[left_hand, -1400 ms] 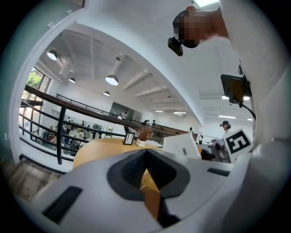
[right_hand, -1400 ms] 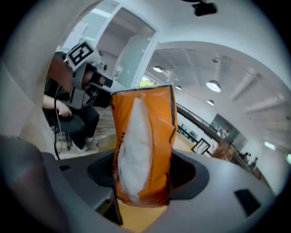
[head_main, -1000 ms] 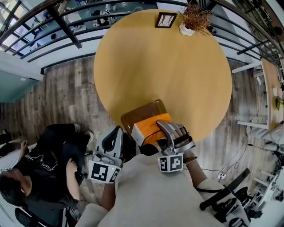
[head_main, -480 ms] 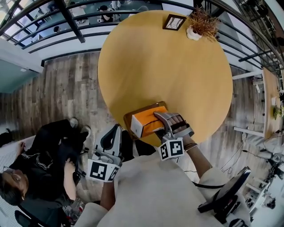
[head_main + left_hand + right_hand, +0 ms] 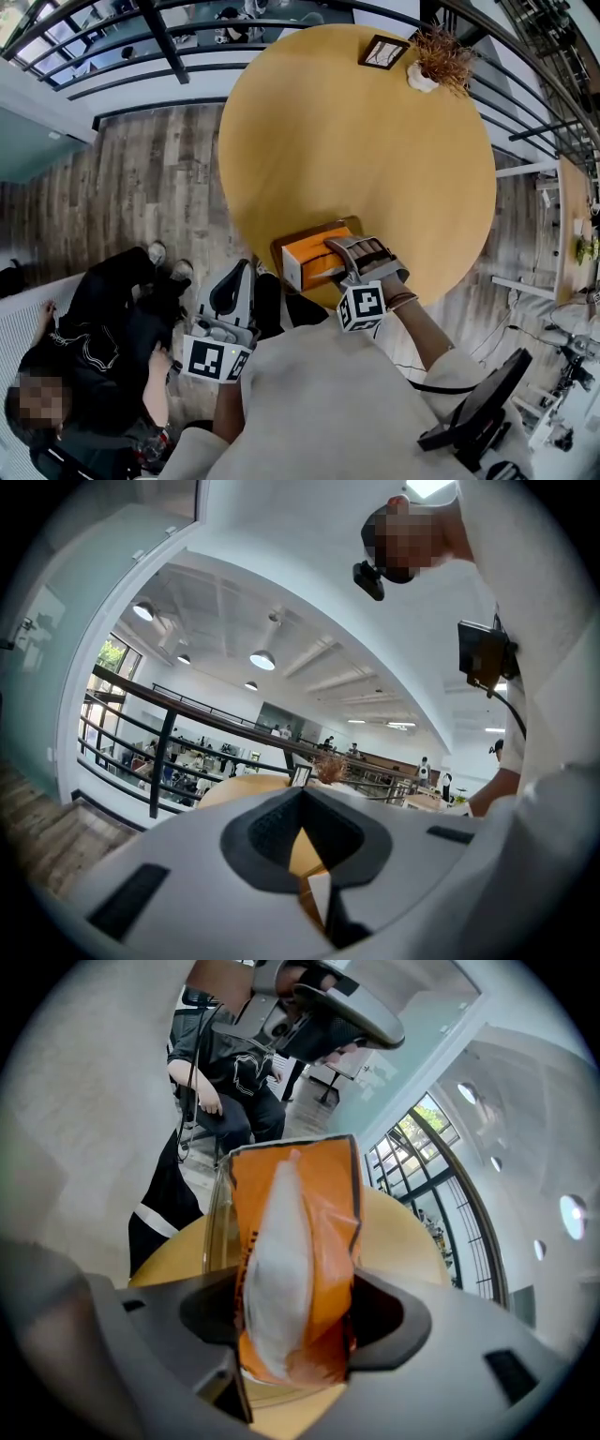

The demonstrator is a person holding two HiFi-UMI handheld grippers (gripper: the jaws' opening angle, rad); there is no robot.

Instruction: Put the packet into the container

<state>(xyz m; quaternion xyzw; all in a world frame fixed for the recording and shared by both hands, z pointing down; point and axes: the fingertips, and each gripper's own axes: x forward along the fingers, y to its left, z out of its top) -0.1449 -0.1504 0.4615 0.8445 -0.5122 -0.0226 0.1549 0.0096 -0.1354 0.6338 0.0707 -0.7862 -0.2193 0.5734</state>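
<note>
Round yellow table (image 5: 356,159) over a wood-plank floor, and right at its near edge we've got the orange packet (image 5: 317,264) gripped by the right gripper (image 5: 334,252), which points steeply down. In the right gripper view its jaws stand wide but press onto the packet's two sides, with the pale middle strip facing the camera. The packet's far end is down inside the clear-walled container (image 5: 302,232) (we can't tell whether it touches the bottom yet), and the container sits just beside the table's edge. Our left gripper (image 5: 238,283) hangs off the table to the left, roughly level, jaws pressed together with nothing in them. Over on the far side of the table there's a small picture frame (image 5: 382,52) with a dried plant (image 5: 437,58) in a white pot just beside it. Someone in dark clothes (image 5: 108,314) sits off to our left.
</note>
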